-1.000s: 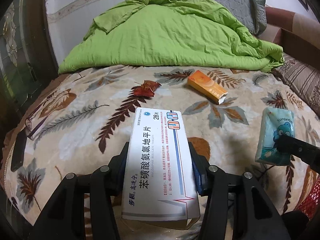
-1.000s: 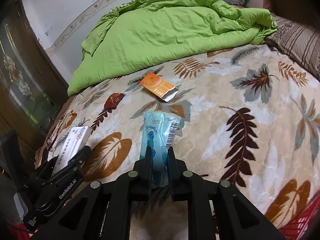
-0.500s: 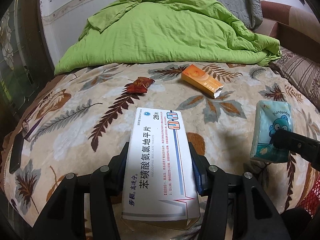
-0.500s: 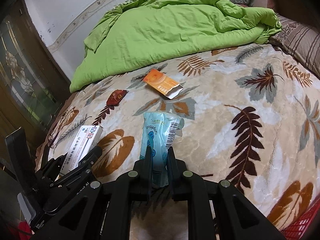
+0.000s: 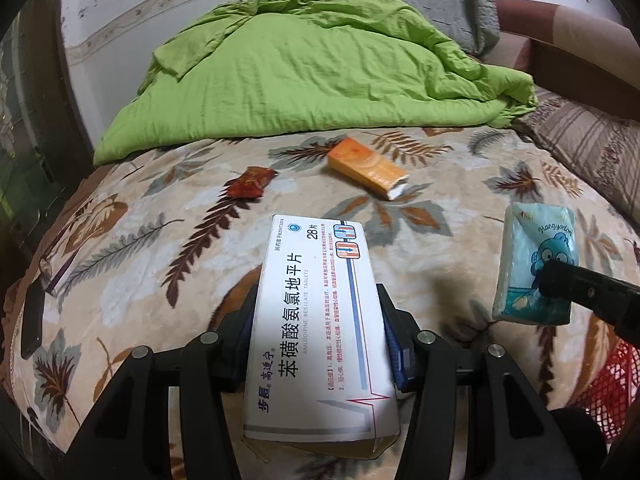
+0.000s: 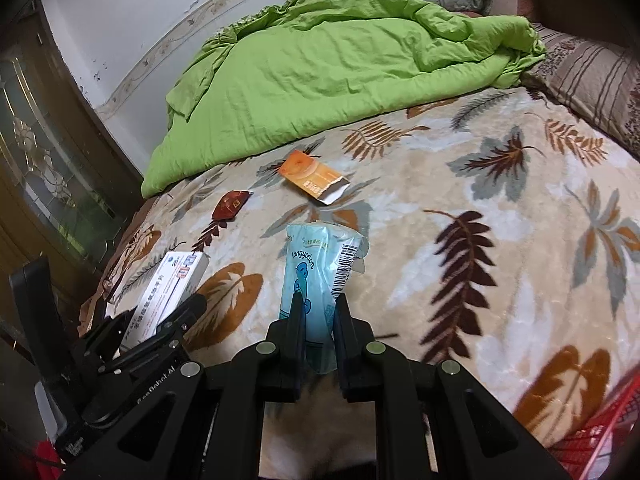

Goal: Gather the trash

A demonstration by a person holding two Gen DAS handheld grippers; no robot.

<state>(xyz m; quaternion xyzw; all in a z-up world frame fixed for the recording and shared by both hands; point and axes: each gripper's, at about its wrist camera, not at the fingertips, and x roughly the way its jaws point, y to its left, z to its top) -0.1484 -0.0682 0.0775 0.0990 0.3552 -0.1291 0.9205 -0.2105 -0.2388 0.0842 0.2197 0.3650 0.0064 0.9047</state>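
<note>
White medicine box (image 5: 320, 320), blue and red print on its face: clamped lengthwise between the fingers of the left gripper (image 5: 318, 332), held above the near edge of the bed. Pale blue tissue pack (image 6: 316, 276) with a cartoon figure and a barcode: pinched between the narrowly set fingers of the right gripper (image 6: 318, 320), also held over the near part of the bed, to the right of the box; in the left view the same pack (image 5: 534, 264) shows with one black finger across its lower corner. Orange carton (image 5: 366, 168), one end torn open and showing white: lying flat on the blanket toward the middle of the bed, apart from both grippers. Dark red wrapper (image 5: 250, 187), crumpled: lying on the blanket to the left of the carton, near but not touching it. Blanket (image 6: 500, 248): plush, cream ground with brown, rust and grey leaf pattern, covering the bed. Green quilt (image 5: 320, 76): bunched in a heap along the far side, against the wall. Grey quilted pillow (image 5: 432, 4): behind the heap. Striped brown pillow (image 6: 592, 80): at the far right. Wall (image 6: 120, 20): white, with a patterned border strip. Glass-panelled wooden door (image 6: 44, 168): at left. Red mesh basket (image 6: 600, 440): partly visible at lower right, beside the bed edge.
</note>
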